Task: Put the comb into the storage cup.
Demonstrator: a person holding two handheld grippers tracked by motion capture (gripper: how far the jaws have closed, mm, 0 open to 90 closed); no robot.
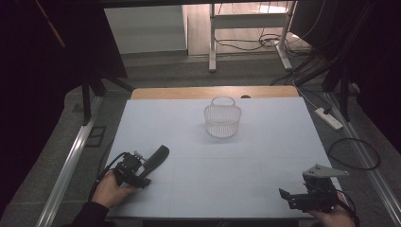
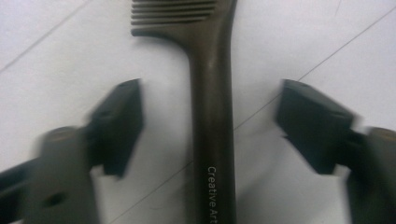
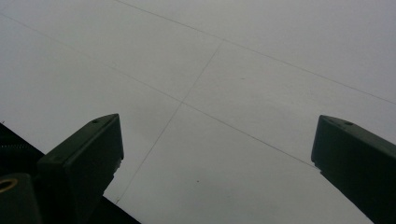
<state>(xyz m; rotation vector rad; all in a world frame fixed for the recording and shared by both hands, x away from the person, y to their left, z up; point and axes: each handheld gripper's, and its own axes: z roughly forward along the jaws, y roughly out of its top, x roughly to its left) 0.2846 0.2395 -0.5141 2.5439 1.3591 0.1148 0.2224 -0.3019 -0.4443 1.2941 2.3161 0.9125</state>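
Observation:
A dark comb [image 1: 157, 157] lies on the white table [image 1: 265, 156] at the front left, teeth end pointing away to the right. My left gripper [image 1: 142, 167] sits over its handle. In the left gripper view the comb handle [image 2: 212, 121] runs up between the two jaws, with bare table showing on both sides of it, so the pads do not press on it. The left gripper [image 2: 210, 116] is open around the handle. My right gripper [image 1: 289, 197] rests at the front right corner; its jaws stand wide apart over bare table [image 3: 217, 93], nothing between them.
A white mesh basket [image 1: 222, 120] with a handle stands upright at the back middle of the table. A power strip [image 1: 328, 118] and looped cables lie on the floor to the right. Metal rails run along both table sides.

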